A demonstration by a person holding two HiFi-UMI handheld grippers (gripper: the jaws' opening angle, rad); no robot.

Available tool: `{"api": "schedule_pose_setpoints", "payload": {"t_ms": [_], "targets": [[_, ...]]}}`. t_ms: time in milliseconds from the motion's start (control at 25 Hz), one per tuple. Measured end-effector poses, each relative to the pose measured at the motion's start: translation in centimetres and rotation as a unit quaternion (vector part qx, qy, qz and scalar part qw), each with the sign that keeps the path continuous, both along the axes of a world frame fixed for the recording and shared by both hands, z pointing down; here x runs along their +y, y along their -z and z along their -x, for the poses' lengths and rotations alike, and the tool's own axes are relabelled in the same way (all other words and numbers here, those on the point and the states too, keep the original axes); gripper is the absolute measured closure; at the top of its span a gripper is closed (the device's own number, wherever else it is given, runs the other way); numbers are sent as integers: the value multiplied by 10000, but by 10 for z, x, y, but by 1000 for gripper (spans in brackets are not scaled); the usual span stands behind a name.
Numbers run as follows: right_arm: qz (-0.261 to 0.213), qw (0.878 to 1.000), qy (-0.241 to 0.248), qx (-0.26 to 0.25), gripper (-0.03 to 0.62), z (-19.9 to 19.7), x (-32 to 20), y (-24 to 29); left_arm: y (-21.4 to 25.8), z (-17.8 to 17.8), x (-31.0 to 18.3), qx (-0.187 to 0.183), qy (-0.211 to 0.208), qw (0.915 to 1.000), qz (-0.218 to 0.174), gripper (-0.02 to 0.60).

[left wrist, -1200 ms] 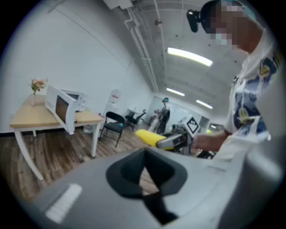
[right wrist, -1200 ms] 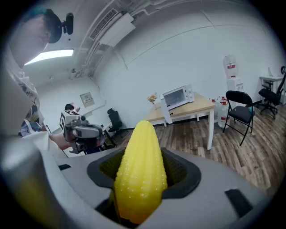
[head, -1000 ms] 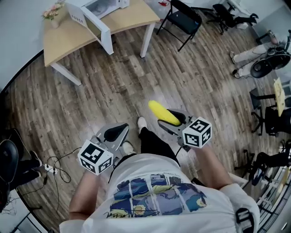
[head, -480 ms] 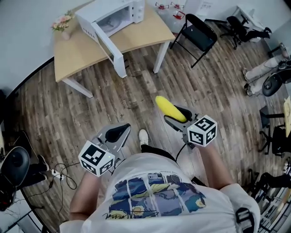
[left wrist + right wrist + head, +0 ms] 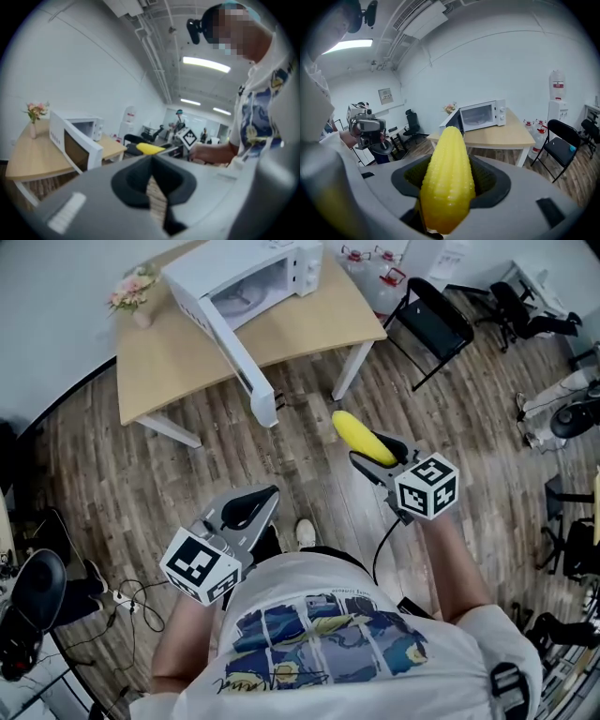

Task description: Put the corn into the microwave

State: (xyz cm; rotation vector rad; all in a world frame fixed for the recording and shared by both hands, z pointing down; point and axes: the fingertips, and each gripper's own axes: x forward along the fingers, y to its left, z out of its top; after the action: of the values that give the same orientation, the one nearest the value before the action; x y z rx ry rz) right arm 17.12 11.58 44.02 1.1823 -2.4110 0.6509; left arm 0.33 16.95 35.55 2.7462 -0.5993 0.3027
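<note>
Carry step: right gripper (image 5: 375, 454) fingers (image 5: 492, 183) pinching corn (image 5: 352, 430); left gripper (image 5: 251, 507) fingers pressed together, empty; next move probably a reach well beyond the fingertips into the open microwave (image 5: 253, 279) on the worktop (image 5: 319, 326).

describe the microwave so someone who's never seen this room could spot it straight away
Look for the light wooden table by the white wall. The microwave is the white box on top of it, with a small vase of pink flowers at the table's other end. It is the only appliance on the table, and its door is swung wide open.
</note>
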Motion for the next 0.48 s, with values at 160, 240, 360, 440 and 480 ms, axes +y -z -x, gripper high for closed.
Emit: {"api": "schedule_pose_setpoints", "payload": {"t_ms": [160, 240, 360, 440, 480], "targets": [[-22, 9998, -122, 136, 344, 11, -58, -3, 1, 21, -51, 80, -57, 9999, -77, 572], [5, 9996, -210, 210, 344, 18, -83, -3, 5, 33, -77, 120, -142, 9998, -113, 572], [35, 9988, -358, 336, 344, 28, -123, -4, 13, 47, -113, 195, -334, 9991, -153, 572], [70, 9982, -428, 403, 344, 34, -147, -6, 17, 55, -130, 188, -493, 9984, -200, 572], [76, 9980, -448, 435, 344, 37, -159, -8, 17, 59, -137, 169, -551, 9981, -221, 572]]}}
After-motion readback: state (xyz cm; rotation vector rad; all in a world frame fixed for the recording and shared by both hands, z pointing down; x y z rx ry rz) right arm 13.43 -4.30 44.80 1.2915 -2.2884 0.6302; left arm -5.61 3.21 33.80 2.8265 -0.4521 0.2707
